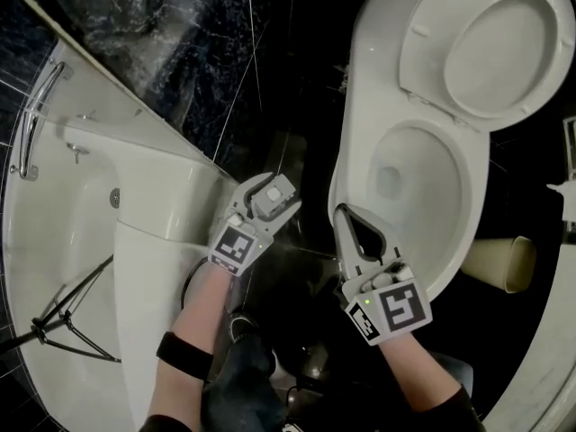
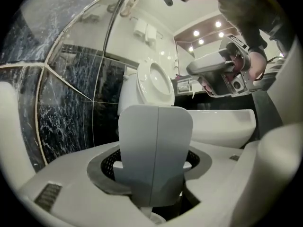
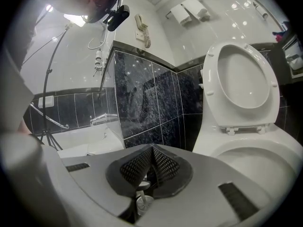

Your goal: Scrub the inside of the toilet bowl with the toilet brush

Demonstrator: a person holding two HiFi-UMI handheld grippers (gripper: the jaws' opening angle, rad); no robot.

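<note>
The white toilet (image 1: 355, 165) stands at the upper right with its lid and seat (image 1: 495, 48) raised, so the bowl (image 1: 423, 183) lies open. My left gripper (image 1: 271, 193) hovers over the dark floor left of the toilet. It is shut on the flat grey-white handle of the toilet brush (image 2: 154, 136), which stands upright between the pads. The brush head is hidden below. My right gripper (image 1: 343, 212) is shut with nothing in it, its tips at the bowl's near rim. The bowl (image 3: 265, 164) and the lid (image 3: 244, 82) fill the right of the right gripper view.
A white bathtub (image 1: 81, 241) with a chrome grab bar (image 1: 34, 124) runs along the left, and tripod legs (image 1: 67, 318) stand in it. Dark marble tiles (image 1: 225, 52) cover the wall behind. A cream cylinder (image 1: 502, 264) lies right of the toilet. Paper rolls (image 3: 189, 8) hang on the wall.
</note>
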